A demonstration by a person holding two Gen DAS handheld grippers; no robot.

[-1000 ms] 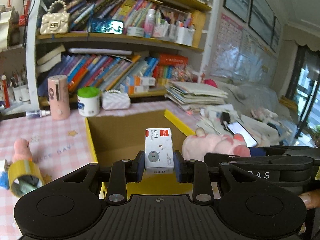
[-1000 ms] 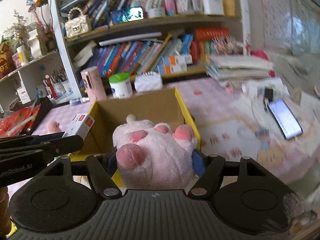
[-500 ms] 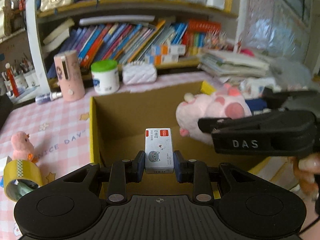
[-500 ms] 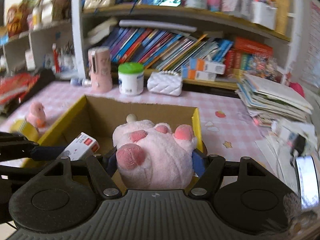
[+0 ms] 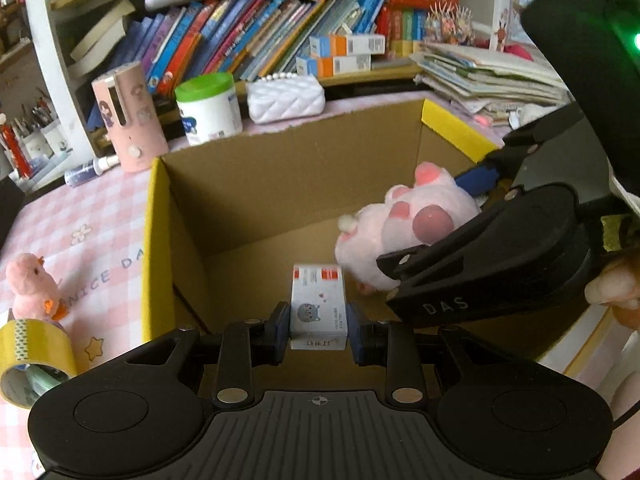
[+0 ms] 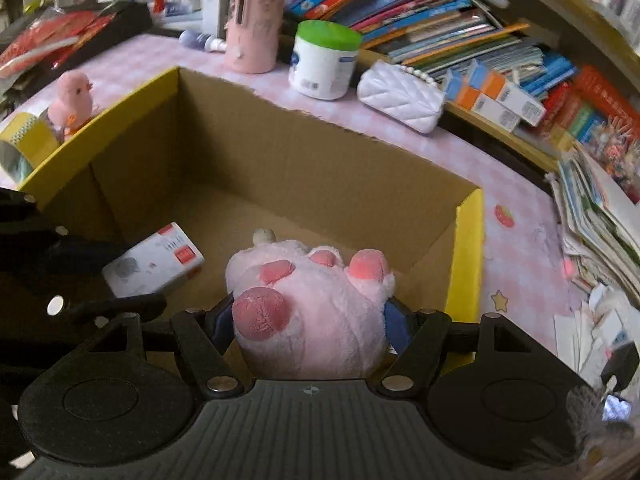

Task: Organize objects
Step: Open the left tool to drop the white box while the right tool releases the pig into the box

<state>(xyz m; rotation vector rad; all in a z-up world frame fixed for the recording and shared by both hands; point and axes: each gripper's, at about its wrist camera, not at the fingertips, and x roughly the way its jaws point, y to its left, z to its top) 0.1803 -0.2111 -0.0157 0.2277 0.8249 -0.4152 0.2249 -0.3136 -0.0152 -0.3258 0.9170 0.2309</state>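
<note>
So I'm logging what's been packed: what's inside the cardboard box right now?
Inside the cardboard box, the pink plush paw and the small white box are there, each clamped in a gripper. The floor visible beyond them is bare cardboard. The near floor is hidden by the grippers.

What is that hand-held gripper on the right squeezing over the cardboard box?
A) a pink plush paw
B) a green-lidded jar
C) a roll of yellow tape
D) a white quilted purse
A: the right hand-held gripper is shut on the pink plush paw, held inside the cardboard box.
</note>
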